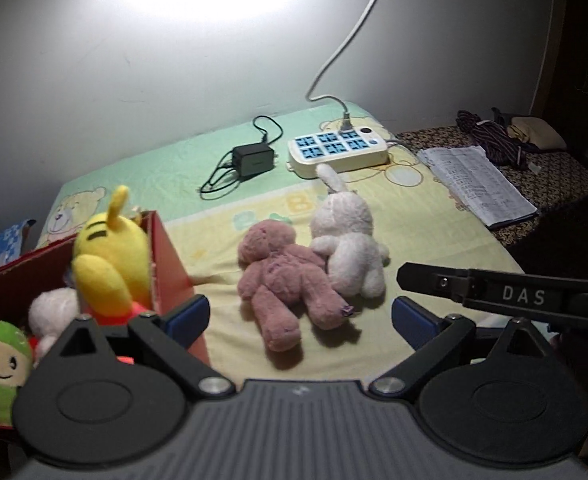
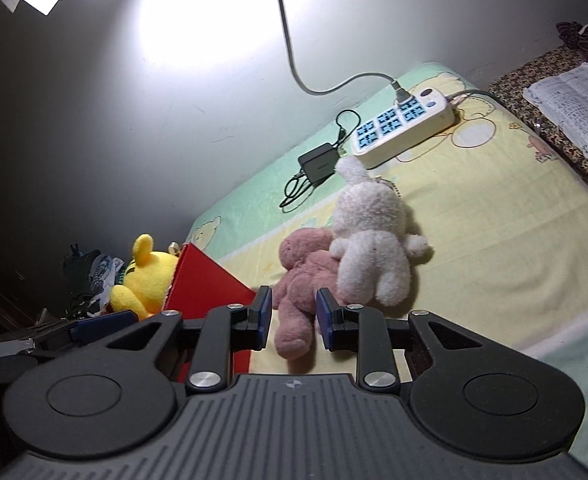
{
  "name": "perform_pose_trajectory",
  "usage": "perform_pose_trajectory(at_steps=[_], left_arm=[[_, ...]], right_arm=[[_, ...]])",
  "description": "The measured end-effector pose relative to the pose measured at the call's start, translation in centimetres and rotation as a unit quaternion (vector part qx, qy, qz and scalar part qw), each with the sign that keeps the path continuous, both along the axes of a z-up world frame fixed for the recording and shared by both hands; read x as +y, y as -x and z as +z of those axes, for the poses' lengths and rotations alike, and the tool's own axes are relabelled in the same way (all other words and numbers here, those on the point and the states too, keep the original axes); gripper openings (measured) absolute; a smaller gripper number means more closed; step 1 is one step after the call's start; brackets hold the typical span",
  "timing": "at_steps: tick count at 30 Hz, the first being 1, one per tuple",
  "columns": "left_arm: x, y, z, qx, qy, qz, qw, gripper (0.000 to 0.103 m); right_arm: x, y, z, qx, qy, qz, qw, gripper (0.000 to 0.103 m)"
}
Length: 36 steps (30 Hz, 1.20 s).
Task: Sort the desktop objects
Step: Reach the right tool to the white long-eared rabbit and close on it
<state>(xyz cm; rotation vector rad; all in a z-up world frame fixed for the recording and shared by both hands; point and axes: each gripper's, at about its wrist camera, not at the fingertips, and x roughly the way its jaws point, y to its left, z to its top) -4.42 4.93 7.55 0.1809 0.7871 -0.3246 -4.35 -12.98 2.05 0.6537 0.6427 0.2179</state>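
Two plush toys on the desk: pink bear [image 1: 290,292] lying against white rabbit [image 1: 350,240]. Red box [image 1: 170,256] holds yellow toy [image 1: 110,256]. Left gripper [image 1: 300,320] spread wide, empty. Right gripper [image 2: 294,320] partly open, around the bear's leg, contact unclear.

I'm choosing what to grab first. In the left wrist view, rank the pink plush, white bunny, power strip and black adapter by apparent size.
Largest to smallest as they look:
1. pink plush
2. white bunny, close to the pink one and farther back, so that order is unsure
3. power strip
4. black adapter
The last two lie farthest away.
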Motion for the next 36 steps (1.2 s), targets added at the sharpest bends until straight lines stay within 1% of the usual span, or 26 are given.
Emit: perform_pose_trajectory(at_steps=[1,2,5,7,9,13,15,18,19,25,28,33,35,36], left_arm=[[-0.4,-0.4,-0.6,0.009,0.006,-0.006,0.9999,0.098],[-0.8,-0.9,-1.2,0.021,0.013,-0.009,0.9997,0.098],[-1.4,-2.6,-3.0,0.048,0.034,-0.012,0.9982,0.098],[-1.6,-3.8,-3.8,0.058,0.048,-0.011,0.9971,0.098],[-1.9,-5.0,-4.3,0.059,0.057,-0.01,0.9965,0.098],[-2.9,-7.2,-5.1,0.045,0.065,-0.016,0.9967,0.098],[-3.4,-8.5,-5.7,0.047,0.07,-0.019,0.9963,0.097],[-4.1,-10.3,-6.7,0.056,0.076,-0.02,0.9953,0.097],[-4.3,-10.8,-7.0,0.058,0.077,-0.019,0.9952,0.096],[-4.9,-14.0,-9.8,0.096,0.093,-0.013,0.991,0.092],[-5.3,-14.6,-10.5,0.101,0.094,-0.015,0.9903,0.092],[-6.9,-14.7,-11.2,0.091,0.069,-0.032,0.9929,0.091],[-7.1,-14.9,-11.3,0.094,0.072,-0.037,0.9923,0.091],[-7.3,-14.9,-11.3,0.099,0.076,-0.044,0.9912,0.088]], right_arm=[[-0.6,-0.1,-0.4,0.007,-0.001,-0.006,1.0,0.027],[-1.1,-0.2,-0.8,0.014,-0.004,-0.011,1.0,0.031],[-2.5,-0.7,-1.8,0.033,-0.013,-0.025,0.999,0.031],[-3.3,-1.2,-2.3,0.041,-0.018,-0.031,0.999,0.032],[-4.0,-2.2,-2.7,0.048,-0.023,-0.035,0.998,0.031],[-5.4,-4.7,-3.3,0.057,-0.042,-0.038,0.997,0.032],[-6.0,-6.2,-3.4,0.058,-0.054,-0.035,0.996,0.032],[-6.4,-8.2,-3.2,0.053,-0.065,-0.027,0.996,0.035],[-6.5,-8.9,-3.1,0.051,-0.068,-0.023,0.996,0.04],[-6.3,-12.4,-4.0,0.063,-0.072,0.005,0.995,0.045],[-6.1,-13.4,-4.9,0.072,-0.073,0.015,0.995,0.045],[-5.9,-14.8,-6.6,0.095,-0.074,0.032,0.992,0.045],[-6.3,-14.7,-7.0,0.092,-0.082,0.032,0.992,0.045],[-6.7,-14.6,-7.1,0.092,-0.088,0.031,0.991,0.045]])
